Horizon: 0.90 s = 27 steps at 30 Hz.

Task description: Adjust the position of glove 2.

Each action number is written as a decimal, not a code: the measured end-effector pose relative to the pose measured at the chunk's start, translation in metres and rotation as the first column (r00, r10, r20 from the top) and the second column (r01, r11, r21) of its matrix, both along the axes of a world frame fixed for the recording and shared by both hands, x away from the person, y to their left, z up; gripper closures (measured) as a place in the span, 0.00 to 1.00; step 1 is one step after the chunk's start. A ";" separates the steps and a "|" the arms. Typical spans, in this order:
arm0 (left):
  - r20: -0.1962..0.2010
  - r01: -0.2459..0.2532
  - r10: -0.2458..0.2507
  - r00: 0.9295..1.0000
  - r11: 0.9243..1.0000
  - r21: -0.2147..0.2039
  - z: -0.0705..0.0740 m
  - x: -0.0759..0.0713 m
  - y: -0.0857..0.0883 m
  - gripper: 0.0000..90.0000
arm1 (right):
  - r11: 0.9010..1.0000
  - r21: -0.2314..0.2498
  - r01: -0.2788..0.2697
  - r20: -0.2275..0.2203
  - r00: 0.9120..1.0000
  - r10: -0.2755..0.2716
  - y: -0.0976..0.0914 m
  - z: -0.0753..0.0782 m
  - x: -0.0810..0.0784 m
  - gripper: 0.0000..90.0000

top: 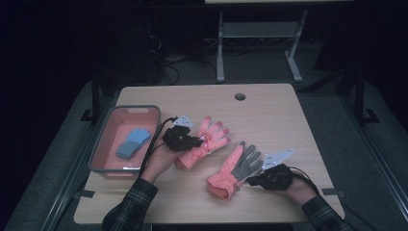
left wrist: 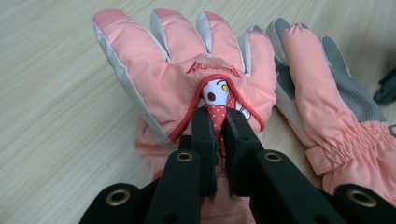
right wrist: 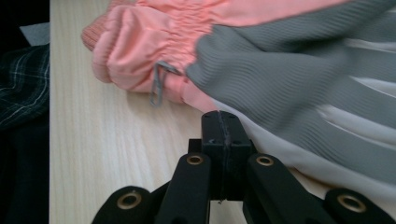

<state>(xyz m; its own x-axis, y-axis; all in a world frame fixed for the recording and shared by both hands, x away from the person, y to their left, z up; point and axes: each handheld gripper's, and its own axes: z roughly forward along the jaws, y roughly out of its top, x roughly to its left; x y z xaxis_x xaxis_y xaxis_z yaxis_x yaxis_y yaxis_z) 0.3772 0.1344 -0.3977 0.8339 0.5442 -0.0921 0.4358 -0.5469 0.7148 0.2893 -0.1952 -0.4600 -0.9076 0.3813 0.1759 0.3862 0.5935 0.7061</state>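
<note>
The table [top: 269, 110] carries two pink gloves side by side and a grey bin [top: 102, 144] at its left edge. The bin is the one container in sight; it holds a blue glove [top: 132, 142] lying flat on the pink floor, and nothing else that I can make out.

The back-up glove [top: 204, 140] lies nearer the bin, cuff toward the person and fingers pointing away and to the right. The palm-up glove [top: 235, 169] lies just beside it on the right, parallel, its grey palm showing and its cuff toward the near edge. The two look close together but I cannot tell if they touch.

The left gripper [top: 199, 141] comes in over the back-up glove from the bin side, and in the left gripper view its jaws are clenched on a pinch of the printed fabric at the back of that glove [left wrist: 187, 70]. The bin lies straight to that hand's left, so this is the nearer hand for any drop there.

The right gripper [top: 250, 181] sits at the right edge of the palm-up glove [right wrist: 299, 65], near the cuff. Its jaws are pressed fully together at the pale hem; whether any fabric is caught between them I cannot tell. That glove would have to cross the other one to reach the bin.
</note>
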 end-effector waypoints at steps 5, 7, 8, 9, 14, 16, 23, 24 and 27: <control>-0.002 0.011 -0.011 1.000 1.000 -0.008 0.003 -0.001 -0.001 0.93 | 1.000 0.004 -0.016 -0.003 1.000 0.016 0.016 -0.001 0.003 1.00; 0.004 0.014 -0.014 1.000 1.000 -0.011 0.004 -0.002 -0.002 0.93 | 1.000 0.000 -0.023 0.001 1.000 0.023 0.022 -0.001 0.006 1.00; 0.004 0.015 -0.015 1.000 1.000 -0.011 0.004 -0.002 -0.002 0.93 | 1.000 0.000 -0.027 0.001 1.000 0.027 0.025 -0.001 0.007 1.00; 0.004 0.014 -0.014 1.000 1.000 -0.014 0.005 -0.003 -0.002 0.93 | 0.999 -0.003 -0.032 0.006 0.999 0.032 0.028 -0.001 0.008 1.00; 0.012 0.018 -0.018 1.000 1.000 -0.012 0.009 -0.004 0.001 0.93 | 0.999 -0.009 -0.038 0.012 0.999 0.038 0.042 0.000 0.012 1.00; 0.016 0.016 -0.016 1.000 1.000 -0.021 0.012 -0.004 0.002 0.93 | 0.999 -0.003 -0.039 0.010 0.999 0.039 0.044 0.001 0.012 1.00; 0.023 0.046 -0.044 0.999 0.997 -0.061 0.027 -0.006 0.001 0.94 | 0.999 0.024 0.021 0.047 0.999 -0.022 0.018 0.010 0.010 0.86; 0.024 0.053 -0.051 0.998 0.996 -0.069 0.030 -0.008 0.000 0.94 | 0.999 0.023 0.048 0.057 0.997 -0.050 0.011 0.011 0.010 0.79; 0.031 0.093 -0.090 0.995 0.992 -0.083 0.037 -0.010 -0.006 0.94 | 0.991 0.021 0.130 0.067 0.989 -0.131 -0.009 0.014 0.011 0.64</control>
